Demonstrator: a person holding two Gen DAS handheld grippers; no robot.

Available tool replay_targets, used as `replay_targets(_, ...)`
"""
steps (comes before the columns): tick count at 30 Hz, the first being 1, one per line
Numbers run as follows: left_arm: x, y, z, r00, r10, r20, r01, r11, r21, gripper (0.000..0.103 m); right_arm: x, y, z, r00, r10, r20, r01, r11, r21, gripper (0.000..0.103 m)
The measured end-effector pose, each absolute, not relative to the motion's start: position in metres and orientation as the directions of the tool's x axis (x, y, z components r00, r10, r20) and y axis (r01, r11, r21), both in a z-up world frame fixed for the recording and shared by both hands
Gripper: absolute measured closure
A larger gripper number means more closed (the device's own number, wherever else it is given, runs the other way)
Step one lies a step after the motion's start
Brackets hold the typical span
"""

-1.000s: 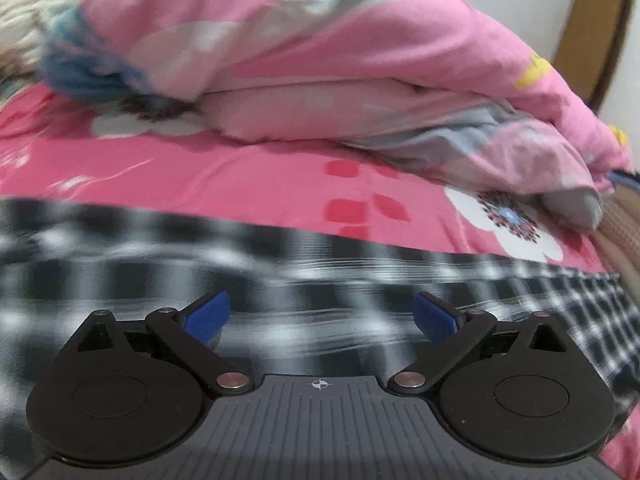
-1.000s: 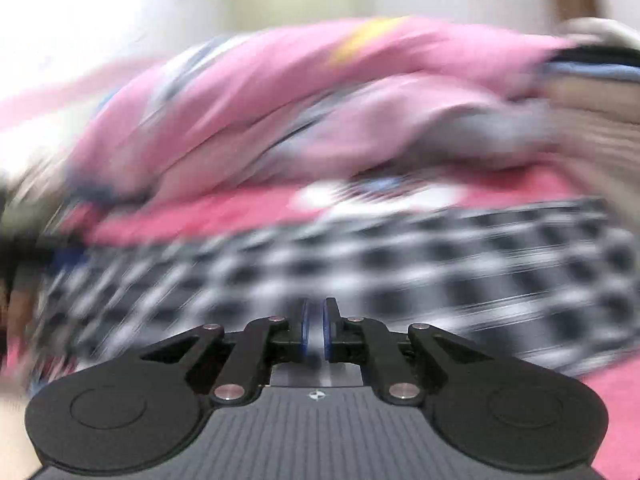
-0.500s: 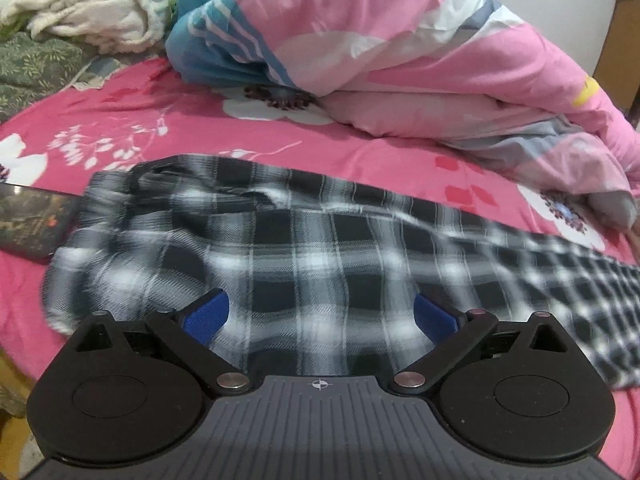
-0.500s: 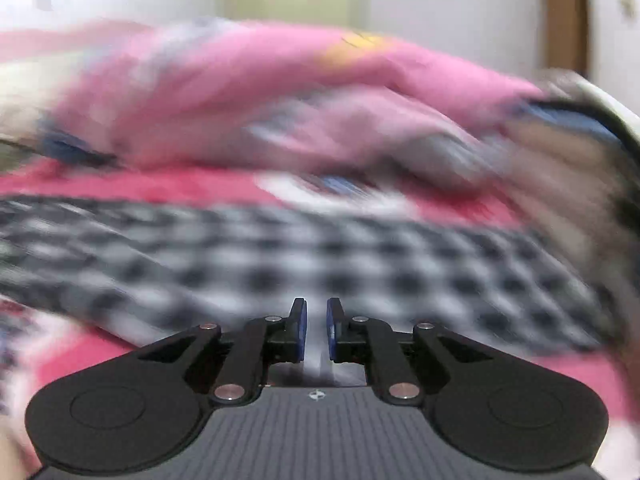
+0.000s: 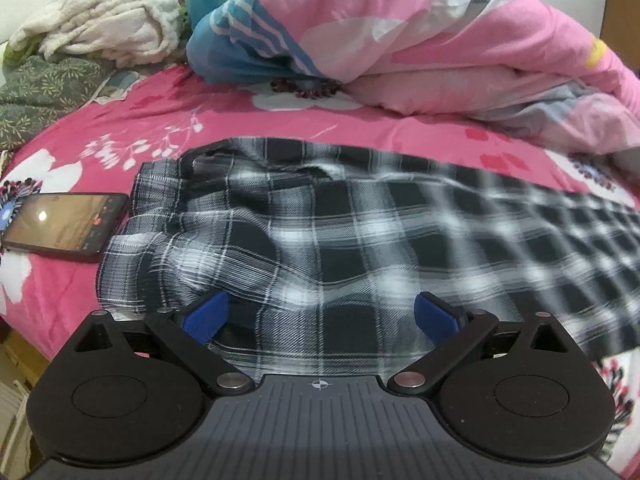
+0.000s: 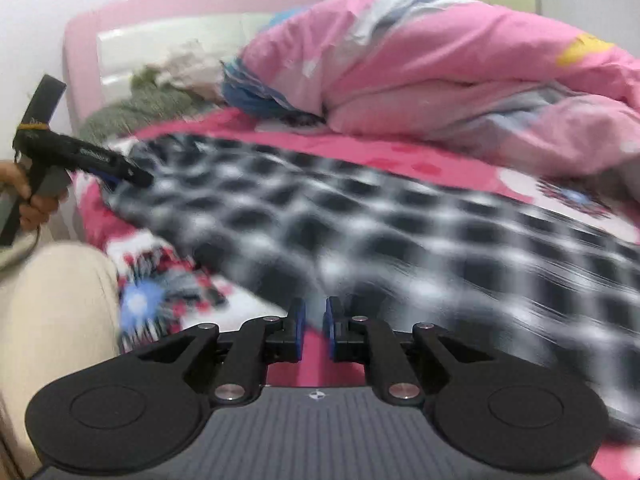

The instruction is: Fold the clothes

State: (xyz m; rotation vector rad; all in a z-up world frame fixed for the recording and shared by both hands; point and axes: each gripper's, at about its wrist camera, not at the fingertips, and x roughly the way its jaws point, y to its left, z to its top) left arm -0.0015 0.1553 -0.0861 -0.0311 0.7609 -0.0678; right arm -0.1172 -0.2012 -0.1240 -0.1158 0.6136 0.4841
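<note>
In the left wrist view, the left gripper (image 5: 320, 316) hangs over a black-and-white checked flannel garment (image 5: 340, 232) with its blue-padded jaws spread wide and nothing between them. The garment lies stretched across a bright pink flowered bedsheet (image 5: 168, 120), its waistband end bunched at the left. A black smartphone (image 5: 64, 226) rests on the sheet just beside that end. Behind the garment sit a heaped pink and blue quilt (image 5: 440, 48), a cream fleece blanket (image 5: 100, 32) and a grey-green leaf-print cloth (image 5: 36, 96).

In the right wrist view, blurred by motion, the right gripper (image 6: 315, 328) has its jaws nearly together, a narrow gap showing pink sheet, gripping nothing. The garment spreads ahead of it. At the left edge, a hand (image 6: 28, 196) holds the left gripper above the garment's far corner.
</note>
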Motion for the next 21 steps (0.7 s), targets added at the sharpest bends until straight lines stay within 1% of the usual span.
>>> replay_targets(2, -0.002, 0.157, -0.089, 0.717, -0.075, -0.693, 0.066, 0.997, -0.039, 0.003, -0.118, -0.207, -0.115, 0.717, 0.372, -0.589, -0.447, 0.894, 0.020, 0.091)
replay_targets(3, -0.003, 0.158, -0.090, 0.717, -0.075, -0.693, 0.069, 0.997, -0.036, 0.003, -0.118, -0.207, -0.111, 0.723, 0.375, -0.581, -0.447, 0.894, 0.020, 0.091)
replay_targets(7, -0.009, 0.158, -0.087, 0.722, -0.073, -0.688, 0.067, 0.997, -0.036, 0.003, -0.097, -0.180, -0.091, 0.730, 0.494, -0.473, -0.525, 0.848, 0.075, 0.091)
replay_targets(9, -0.012, 0.159, -0.086, 0.724, -0.072, -0.686, 0.065, 0.997, -0.036, 0.003, -0.077, -0.157, -0.092, 0.716, 0.540, -0.442, -0.561, 0.822, 0.096, 0.088)
replay_targets(11, -0.015, 0.160, -0.085, 0.726, -0.069, -0.684, 0.062, 0.997, -0.034, 0.003, -0.058, -0.133, -0.099, 0.706, 0.545, -0.453, -0.569, 0.817, 0.096, 0.088)
replay_targets(14, -0.020, 0.165, -0.083, 0.732, -0.059, -0.679, 0.054, 0.998, -0.028, 0.003, -0.040, -0.112, -0.123, 0.658, 0.555, -0.509, -0.576, 0.806, 0.134, 0.088)
replay_targets(16, -0.023, 0.172, -0.080, 0.739, -0.043, -0.673, 0.036, 0.999, -0.024, 0.003, -0.043, -0.107, -0.138, 0.636, 0.537, -0.554, -0.578, 0.807, 0.120, 0.088)
replay_targets(17, -0.025, 0.177, -0.077, 0.743, -0.029, -0.669, 0.023, 1.000, -0.019, 0.003, -0.047, -0.108, -0.140, 0.638, 0.535, -0.553, -0.581, 0.807, 0.111, 0.087)
replay_targets(19, -0.028, 0.187, -0.072, 0.754, 0.006, -0.657, -0.010, 1.000, -0.002, 0.002, -0.053, -0.113, -0.134, 0.622, 0.555, -0.552, -0.596, 0.793, 0.126, 0.083)
replay_targets(20, -0.031, 0.192, -0.070, 0.759, 0.022, -0.651, -0.027, 1.000, 0.003, 0.002, -0.054, -0.114, -0.130, 0.617, 0.562, -0.551, -0.601, 0.788, 0.132, 0.079)
replay_targets(21, -0.032, 0.197, -0.069, 0.762, 0.035, -0.646, -0.042, 0.999, 0.005, 0.002, -0.053, -0.114, -0.125, 0.618, 0.565, -0.546, -0.603, 0.787, 0.131, 0.078)
